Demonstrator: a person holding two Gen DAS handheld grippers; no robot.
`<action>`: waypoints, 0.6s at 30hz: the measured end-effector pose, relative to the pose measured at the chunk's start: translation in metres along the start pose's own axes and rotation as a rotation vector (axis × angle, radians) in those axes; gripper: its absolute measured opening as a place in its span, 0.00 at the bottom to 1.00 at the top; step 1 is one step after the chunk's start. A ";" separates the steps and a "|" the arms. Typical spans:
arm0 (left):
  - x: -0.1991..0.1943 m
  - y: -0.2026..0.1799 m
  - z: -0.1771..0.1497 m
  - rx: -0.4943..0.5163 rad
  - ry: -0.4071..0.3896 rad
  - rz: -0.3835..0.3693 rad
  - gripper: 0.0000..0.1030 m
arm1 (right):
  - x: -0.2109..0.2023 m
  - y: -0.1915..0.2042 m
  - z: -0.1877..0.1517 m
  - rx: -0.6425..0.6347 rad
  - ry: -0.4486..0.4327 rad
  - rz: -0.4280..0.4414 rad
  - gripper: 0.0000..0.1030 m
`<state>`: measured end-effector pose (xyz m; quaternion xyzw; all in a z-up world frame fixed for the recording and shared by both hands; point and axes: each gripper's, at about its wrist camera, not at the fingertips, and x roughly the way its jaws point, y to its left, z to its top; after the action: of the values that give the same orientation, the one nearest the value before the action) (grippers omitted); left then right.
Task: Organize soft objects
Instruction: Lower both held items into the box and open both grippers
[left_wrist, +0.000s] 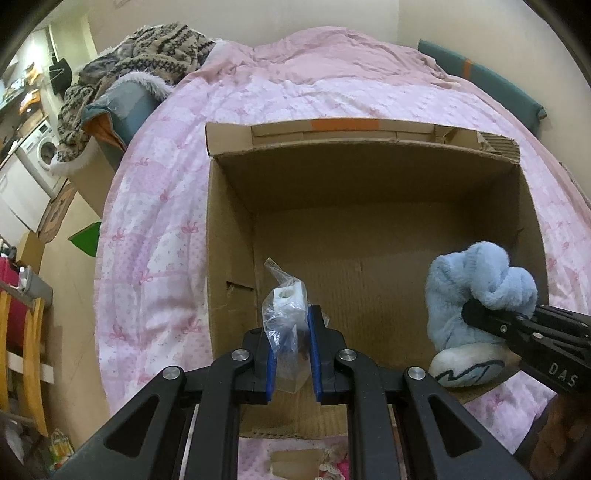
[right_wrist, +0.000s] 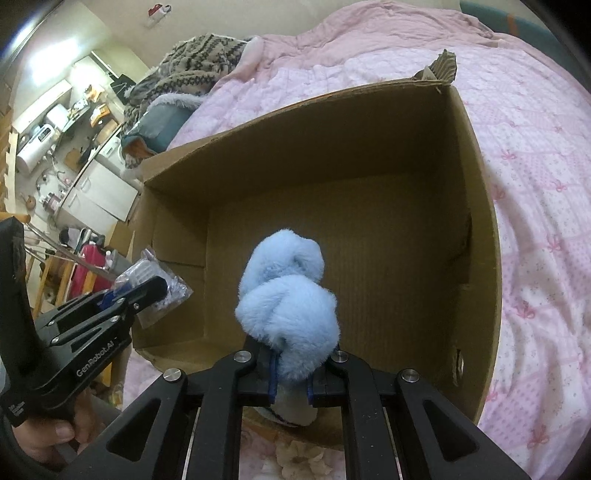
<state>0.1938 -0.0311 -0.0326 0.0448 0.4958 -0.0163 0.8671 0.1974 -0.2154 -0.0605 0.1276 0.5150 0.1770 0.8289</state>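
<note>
Left gripper (left_wrist: 291, 350): clamped on a clear plastic bag (left_wrist: 284, 317) with a white item inside, lower centre of the left wrist view, over the box's near left corner.
Right gripper (right_wrist: 291, 373): closed narrow on a fluffy blue slipper (right_wrist: 288, 295), lower centre of the right wrist view.
Cardboard box (left_wrist: 229, 221): open, on a pink quilt (left_wrist: 155, 206).
Patterned knit (left_wrist: 162, 48): upper left, well apart from the box.
</note>
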 end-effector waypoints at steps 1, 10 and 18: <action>0.003 0.000 -0.001 -0.004 0.008 0.000 0.13 | 0.000 0.000 -0.001 0.000 0.000 -0.003 0.10; 0.016 0.004 -0.007 -0.060 0.048 -0.006 0.20 | 0.000 0.000 0.000 0.004 0.001 -0.032 0.14; 0.009 0.001 -0.008 -0.049 0.030 0.004 0.57 | -0.001 0.004 0.002 -0.001 -0.004 -0.033 0.16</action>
<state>0.1917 -0.0295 -0.0448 0.0249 0.5091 -0.0015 0.8603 0.1982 -0.2122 -0.0576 0.1189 0.5151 0.1635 0.8329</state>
